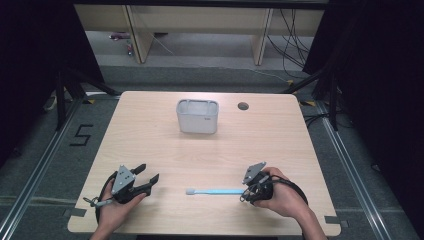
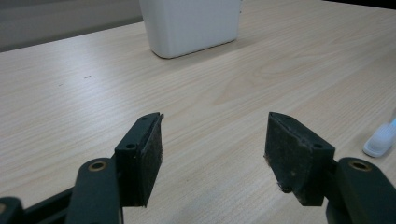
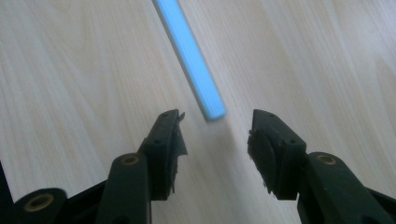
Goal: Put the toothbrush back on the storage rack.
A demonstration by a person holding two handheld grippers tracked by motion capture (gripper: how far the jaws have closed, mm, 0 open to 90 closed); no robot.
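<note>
A light-blue toothbrush [image 1: 215,191] with a white head lies flat near the table's front edge, handle end toward the right. My right gripper [image 1: 246,191] stands open at that handle end; in the right gripper view the blue handle [image 3: 190,56] stops just ahead of the gap between the jaws [image 3: 215,126], touching neither pad. My left gripper [image 1: 149,172] rests open at the front left, nothing between its jaws [image 2: 214,126]. The brush's white head [image 2: 380,140] shows at the right edge of the left gripper view. A white rectangular container [image 1: 197,116] stands upright toward the table's far side.
The wooden table [image 1: 150,130] has a round cable hole [image 1: 243,106] at the far right of the container. The container [image 2: 191,25] stands ahead of the left gripper. Dark floor and frame legs surround the table.
</note>
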